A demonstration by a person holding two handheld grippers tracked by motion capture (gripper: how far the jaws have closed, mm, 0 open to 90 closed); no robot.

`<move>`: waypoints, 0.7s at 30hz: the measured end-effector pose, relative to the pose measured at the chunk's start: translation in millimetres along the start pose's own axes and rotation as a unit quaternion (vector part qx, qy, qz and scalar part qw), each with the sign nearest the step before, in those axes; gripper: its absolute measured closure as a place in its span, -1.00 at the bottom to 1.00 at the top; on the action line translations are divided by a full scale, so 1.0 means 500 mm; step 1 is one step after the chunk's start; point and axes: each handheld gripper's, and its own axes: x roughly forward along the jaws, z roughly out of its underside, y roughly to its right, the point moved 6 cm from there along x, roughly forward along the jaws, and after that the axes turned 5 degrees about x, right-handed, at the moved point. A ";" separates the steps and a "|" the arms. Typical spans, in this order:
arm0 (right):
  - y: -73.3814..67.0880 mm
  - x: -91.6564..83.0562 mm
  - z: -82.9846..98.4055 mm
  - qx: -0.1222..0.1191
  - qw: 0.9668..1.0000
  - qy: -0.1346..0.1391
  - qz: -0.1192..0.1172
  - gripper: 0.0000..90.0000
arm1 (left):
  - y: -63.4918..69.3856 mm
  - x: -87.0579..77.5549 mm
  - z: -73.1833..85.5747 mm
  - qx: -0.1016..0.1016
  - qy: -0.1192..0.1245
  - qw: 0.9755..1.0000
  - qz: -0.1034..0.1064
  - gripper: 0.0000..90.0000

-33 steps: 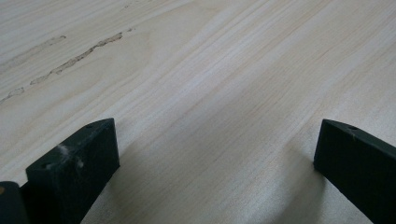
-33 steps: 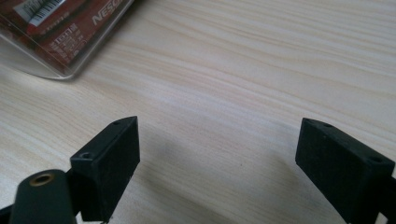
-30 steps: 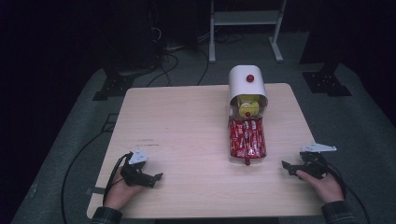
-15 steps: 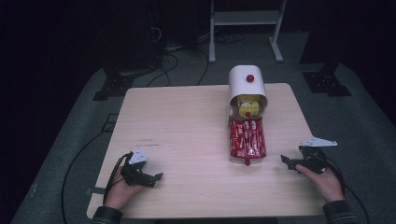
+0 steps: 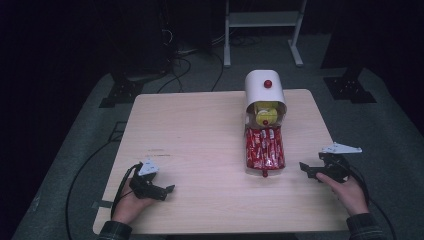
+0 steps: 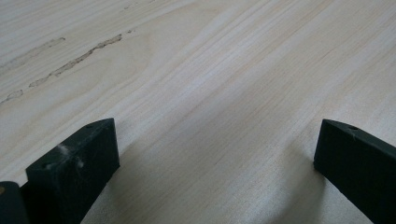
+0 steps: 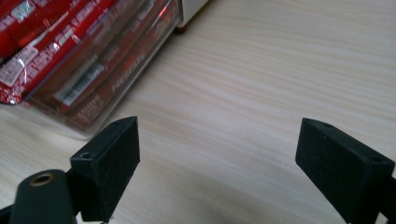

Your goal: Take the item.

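A white dome-shaped container [image 5: 265,90] with a red knob stands at the table's back right, something yellow showing in its open front. A clear drawer full of red packets [image 5: 264,149] is pulled out of it toward me. My right gripper [image 5: 306,169] rests near the right edge, open, a short way right of the drawer; in the right gripper view the clear drawer [image 7: 88,70] lies to the upper left of the wide-apart jaws. At the front left, my left gripper [image 5: 167,191] is open over bare wood [image 6: 210,84].
The light wooden table [image 5: 200,130] has scuff marks [image 5: 157,156] near the left gripper. Dark floor with cables surrounds it, and a white stand's legs [image 5: 260,30] rise behind. Black stand bases sit at the far left and far right.
The right gripper has shifted slightly to the left, toward the drawer. The left gripper has stayed where it was.
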 end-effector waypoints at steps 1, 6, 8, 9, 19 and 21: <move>-0.001 0.003 -0.004 0.005 1.000 0.001 -0.005 -0.71 | 0.000 0.000 0.000 0.000 0.000 1.000 0.000 -1.00; -0.004 0.005 -0.014 0.004 1.000 0.002 -0.005 -0.71 | 0.000 0.000 0.000 0.001 -0.001 1.000 0.000 -1.00; -0.007 0.007 -0.024 0.000 1.000 0.006 -0.005 -0.71 | -0.001 0.000 0.000 0.002 -0.002 1.000 0.000 -1.00; -0.008 0.009 -0.027 -0.003 1.000 0.005 -0.004 -0.71 | 0.000 0.000 0.000 0.001 -0.002 1.000 0.001 -1.00; -0.022 0.016 -0.054 -0.003 1.000 0.010 -0.011 -0.71 | 0.000 0.000 0.000 0.001 -0.002 1.000 0.001 -1.00; -0.024 0.016 -0.058 -0.004 1.000 0.013 -0.012 -0.71 | 0.000 -0.001 0.000 0.001 -0.003 1.000 0.001 -1.00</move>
